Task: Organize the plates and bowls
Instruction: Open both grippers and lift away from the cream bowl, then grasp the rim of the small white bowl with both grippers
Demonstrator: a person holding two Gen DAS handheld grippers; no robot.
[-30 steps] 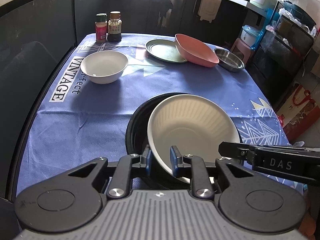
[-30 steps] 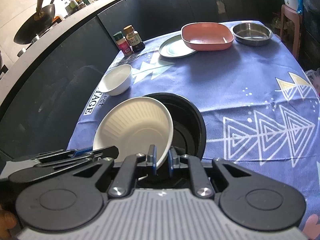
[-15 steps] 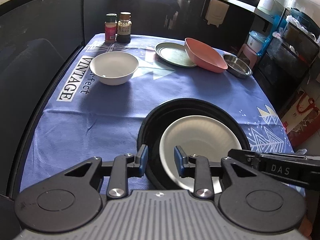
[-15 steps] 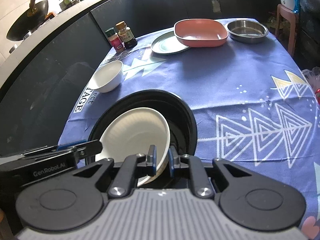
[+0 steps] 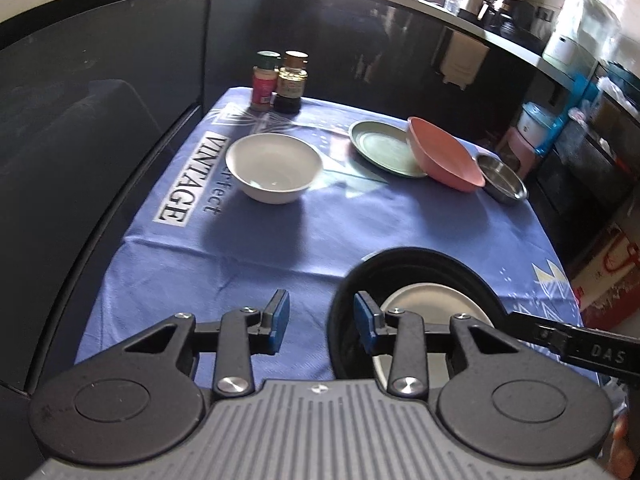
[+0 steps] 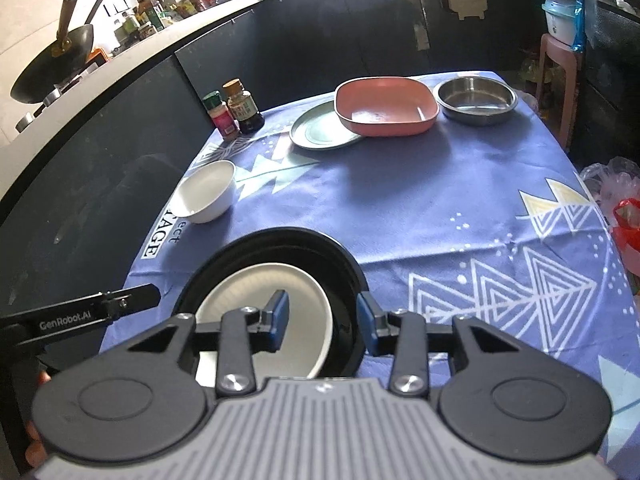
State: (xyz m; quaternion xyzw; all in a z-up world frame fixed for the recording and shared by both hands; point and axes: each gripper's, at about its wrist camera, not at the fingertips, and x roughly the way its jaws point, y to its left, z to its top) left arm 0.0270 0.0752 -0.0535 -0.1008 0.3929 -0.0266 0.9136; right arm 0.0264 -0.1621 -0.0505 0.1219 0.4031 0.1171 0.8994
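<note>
White plate sits inside the black bowl, near edge hidden; both grippers' fingers just spread apart, holding nothing.

Each gripper is black with a ribbed grey body, silver screws and blue-padded fingers; side arms read "DAS" and "GenRobot.AI".

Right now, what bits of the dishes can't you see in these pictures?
- White plate: left wrist view, its near part hides behind the left gripper.
- Black dish: right wrist view, the right gripper covers its near rim.
- Green plate: right wrist view, the pink bowl overlaps its right edge.
- Bottles: labels too small to read.
</note>
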